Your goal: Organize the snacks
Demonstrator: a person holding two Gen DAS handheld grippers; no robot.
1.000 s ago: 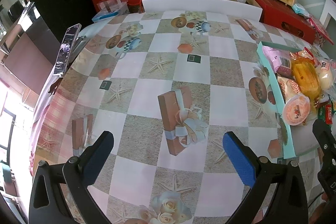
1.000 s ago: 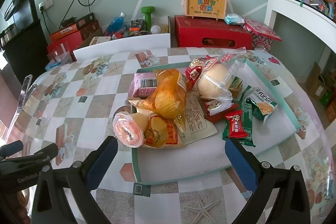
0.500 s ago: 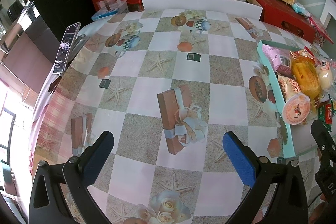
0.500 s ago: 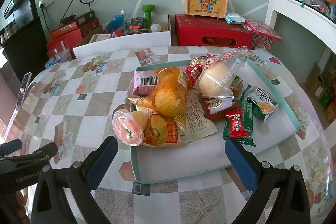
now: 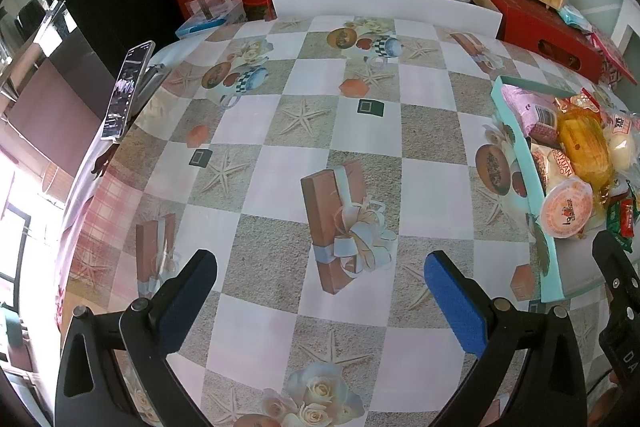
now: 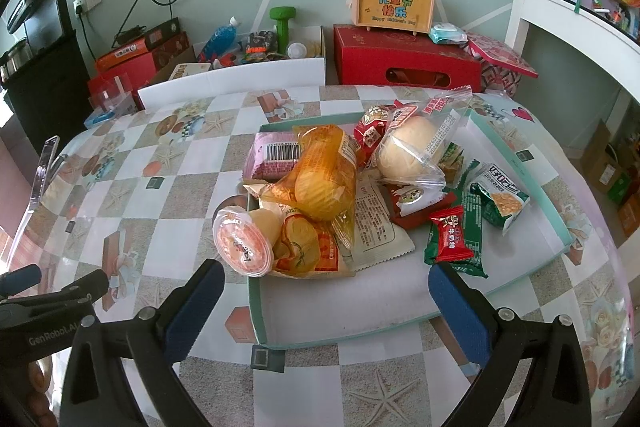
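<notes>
Snacks are lying heaped in a teal tray [image 6: 560, 227] on the patterned surface [image 5: 280, 187], at two o'clock from the left gripper [image 5: 320, 279]. The right gripper [image 6: 326, 291] is hovering at the tray's near edge, fingers apart and empty, as are the left's. The jelly cup [image 6: 242, 247], at ten o'clock from the right gripper and overhanging the rim, looks light and stiff, best taken across its sides; the orange-wrapped cake [image 6: 324, 179] looks soft and crushable.

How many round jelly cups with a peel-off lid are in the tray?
1: the jelly cup lies on its side at the tray's near-left rim, against the yellow bag. Others may be hidden under the pile.
</notes>
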